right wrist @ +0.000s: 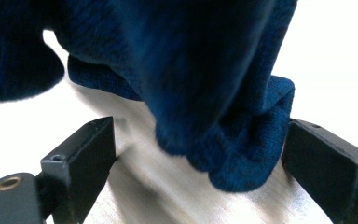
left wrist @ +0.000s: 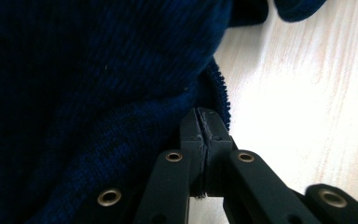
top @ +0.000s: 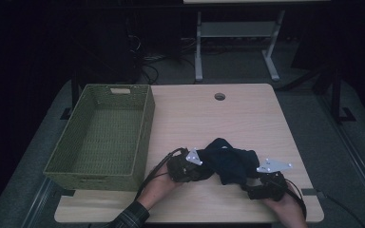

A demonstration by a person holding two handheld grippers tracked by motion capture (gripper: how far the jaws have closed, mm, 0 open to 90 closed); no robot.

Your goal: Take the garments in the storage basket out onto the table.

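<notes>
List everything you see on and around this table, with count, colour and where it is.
knitted garment: one, dark blue, bunched on the table's near half between the two claws
basket: one, olive green, woven, on the table's left edge
table: one, light wood, with a round hole near its far edge
stand: one, pale grey, on the floor beyond the table
left claw: one, black, shut on the garment's edge
right claw: one, black, open, a garment fold between its jaws

No readable txt, labels or nos. on anything here.
</notes>
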